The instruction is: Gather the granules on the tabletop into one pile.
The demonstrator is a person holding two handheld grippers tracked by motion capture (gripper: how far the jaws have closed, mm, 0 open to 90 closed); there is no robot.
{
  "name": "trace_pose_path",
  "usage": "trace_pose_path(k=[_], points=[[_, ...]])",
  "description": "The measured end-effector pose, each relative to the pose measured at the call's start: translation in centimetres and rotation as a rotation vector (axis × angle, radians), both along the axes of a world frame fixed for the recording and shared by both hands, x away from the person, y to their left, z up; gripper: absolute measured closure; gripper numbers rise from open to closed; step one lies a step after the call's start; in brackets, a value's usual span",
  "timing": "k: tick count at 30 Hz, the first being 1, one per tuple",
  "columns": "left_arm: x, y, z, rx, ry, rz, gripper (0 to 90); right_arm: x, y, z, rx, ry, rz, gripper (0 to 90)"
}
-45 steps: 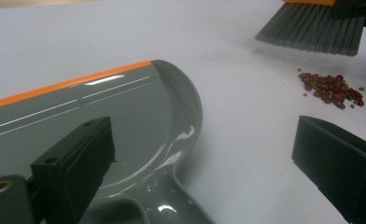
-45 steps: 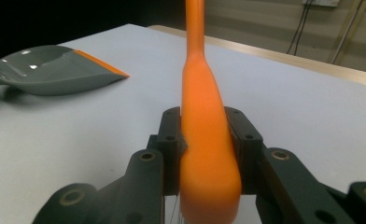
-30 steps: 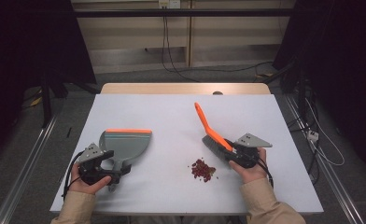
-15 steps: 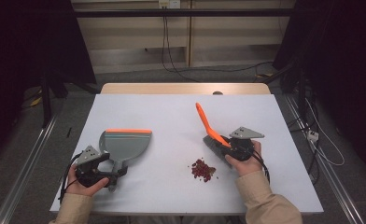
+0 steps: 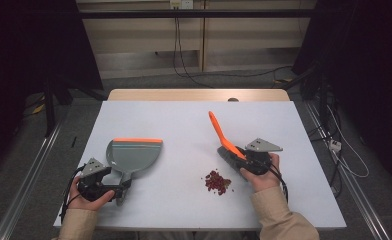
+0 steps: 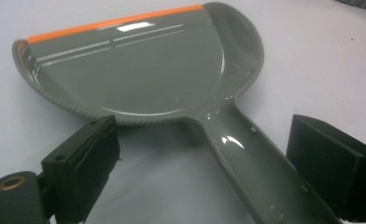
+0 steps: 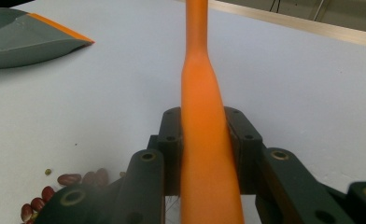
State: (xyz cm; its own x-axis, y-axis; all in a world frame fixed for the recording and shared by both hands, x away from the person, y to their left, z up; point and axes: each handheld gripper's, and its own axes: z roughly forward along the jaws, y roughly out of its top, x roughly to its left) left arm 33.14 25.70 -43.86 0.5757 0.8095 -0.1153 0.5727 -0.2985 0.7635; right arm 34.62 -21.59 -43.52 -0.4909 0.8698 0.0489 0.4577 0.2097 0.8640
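Note:
A grey dustpan with an orange front lip lies flat at the table's left, its handle pointing toward me. My left gripper is at that handle's end. In the left gripper view my left gripper is open, and the dustpan handle lies between the jaws, nearer the right one. My right gripper is shut on an orange-handled brush, whose handle slants up and away and whose grey head sits low by the jaws. In the right gripper view the orange handle is clamped between the jaws. A small pile of red beans lies just left of the brush head.
The white tabletop has a wooden strip along its far edge. Cables hang off the right side onto the floor. The red beans sit at the lower left of the right gripper view, with the dustpan far off.
My right hand has shifted slightly left with the brush. My left hand has drawn a little toward the near edge. The dustpan and beans have not moved.

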Motion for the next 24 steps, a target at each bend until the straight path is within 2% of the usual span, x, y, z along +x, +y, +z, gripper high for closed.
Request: trace_pose_path(k=[2, 6, 10, 12, 16, 17, 18, 19, 24], points=[[0.0, 0.1, 0.0, 0.01, 0.014, 0.01, 9.7, -0.1, -0.1, -0.1, 0.011, -0.001, -0.008, 71.2], [0.0, 0.9, 0.3, 0.012, 0.009, 0.04, 14.6, -0.1, -0.4, -0.1, 0.016, -0.001, -0.015, 71.1], [0.3, 0.9, 0.4, 0.011, 0.026, 0.056, 28.6, -0.1, -0.4, -0.1, 0.014, -0.003, -0.016, 71.2], [0.7, 0.3, 0.4, 0.026, 0.034, 0.041, 36.4, -0.1, -0.3, -0.1, 0.013, -0.003, -0.017, 71.2], [1.7, -1.0, -0.2, 0.055, 0.085, 0.016, 45.7, -0.2, -0.2, -0.1, 0.006, -0.006, -0.019, 71.2], [1.9, -1.3, -0.4, 0.048, 0.095, 0.021, 47.6, -0.2, -0.3, -0.1, 0.005, -0.005, -0.02, 71.2], [2.1, -1.4, -0.4, 0.076, 0.1, 0.005, 51.7, -0.2, -0.3, -0.1, 0.006, -0.005, -0.02, 71.2], [2.2, -1.4, -0.4, 0.091, 0.092, 0.001, 59.7, -0.2, -0.3, -0.1, 0.007, -0.006, -0.021, 71.2], [2.4, -1.2, -0.2, 0.084, 0.104, -0.022, 62.5, -0.3, -0.5, -0.2, 0.012, -0.006, -0.024, 71.2]])
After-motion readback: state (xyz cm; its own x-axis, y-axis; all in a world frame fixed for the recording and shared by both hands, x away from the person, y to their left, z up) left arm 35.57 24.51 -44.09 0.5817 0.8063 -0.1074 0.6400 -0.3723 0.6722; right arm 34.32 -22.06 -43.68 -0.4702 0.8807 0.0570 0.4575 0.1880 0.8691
